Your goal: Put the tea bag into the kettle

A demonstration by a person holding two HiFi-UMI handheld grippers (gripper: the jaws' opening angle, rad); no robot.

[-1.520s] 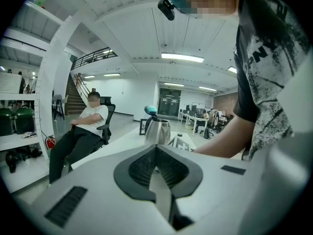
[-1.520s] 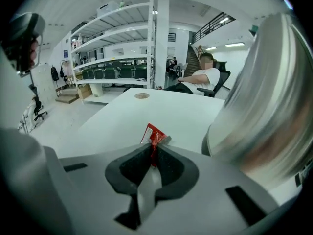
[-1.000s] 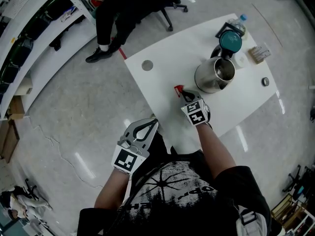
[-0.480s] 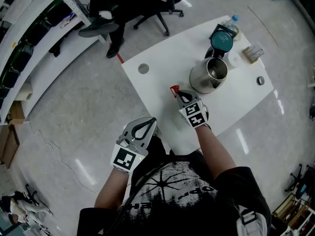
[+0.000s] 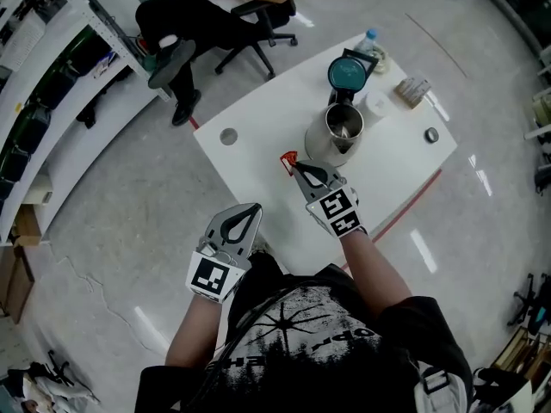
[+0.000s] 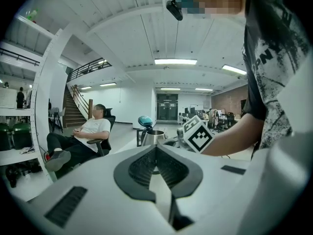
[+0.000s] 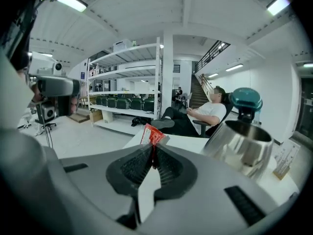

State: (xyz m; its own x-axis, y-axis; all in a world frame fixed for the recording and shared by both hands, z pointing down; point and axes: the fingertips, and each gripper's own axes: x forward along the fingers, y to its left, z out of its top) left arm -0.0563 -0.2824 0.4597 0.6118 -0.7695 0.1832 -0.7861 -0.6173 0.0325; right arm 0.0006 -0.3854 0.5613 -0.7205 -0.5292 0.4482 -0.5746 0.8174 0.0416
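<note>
A steel kettle (image 5: 334,133) stands on the white table (image 5: 258,157) with its teal lid (image 5: 346,70) flipped open; it also shows at the right of the right gripper view (image 7: 240,143). My right gripper (image 5: 295,167) is shut on a small red tea bag (image 5: 288,159), held above the table just left of the kettle; the bag sticks up from the jaw tips (image 7: 152,134). My left gripper (image 5: 247,210) is shut and empty near the table's front edge. In the left gripper view, the kettle (image 6: 155,137) lies far ahead of the shut left gripper (image 6: 156,147).
A water bottle (image 5: 369,41), a white cup (image 5: 376,104), a small box of packets (image 5: 412,89) and a round disc (image 5: 431,134) lie behind and right of the kettle. A grey disc (image 5: 228,136) sits at the table's left. A seated person (image 5: 215,7) is beyond the table; shelving (image 5: 52,76) stands left.
My right gripper has risen off the table with the red tea bag in it. The left gripper has shifted slightly up. The view has swung, so the table sits more to the left.
</note>
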